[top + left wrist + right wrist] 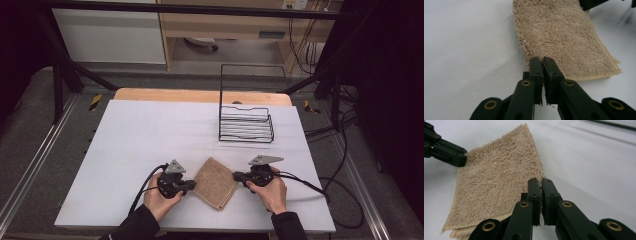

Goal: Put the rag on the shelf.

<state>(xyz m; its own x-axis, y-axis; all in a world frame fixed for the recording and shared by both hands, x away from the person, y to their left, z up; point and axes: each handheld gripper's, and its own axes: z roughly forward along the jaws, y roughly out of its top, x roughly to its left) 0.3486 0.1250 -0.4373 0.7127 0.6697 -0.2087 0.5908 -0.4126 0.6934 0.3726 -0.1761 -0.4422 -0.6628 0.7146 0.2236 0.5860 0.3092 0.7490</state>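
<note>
- Down at the near edge of the white surface (pixel 150 130) lies a tan towel (pixel 215 182), folded and turned like a diamond, with one corner pointing to the far side.
- On its left corner sits the left gripper (pixel 192 186), held in the person's left hand (pixel 159 199); in the left gripper view the jaws are pressed together on the towel's edge (pixel 564 42), with only a thin slit between them.
- At its right corner sits the right gripper (pixel 236 176), held in the right hand (pixel 272 192); in the right gripper view its jaws are likewise closed, pinching the towel's corner (pixel 496 185).
- Both grippers point inward at each other across the towel, and each one's black tip shows at the towel's opposite corner in the other's view.
- A black wire rack (pixel 246 125) stands on the far right part of the surface, well apart from the towel.
- Black cables trail from each gripper toward the near side and the right.
</note>
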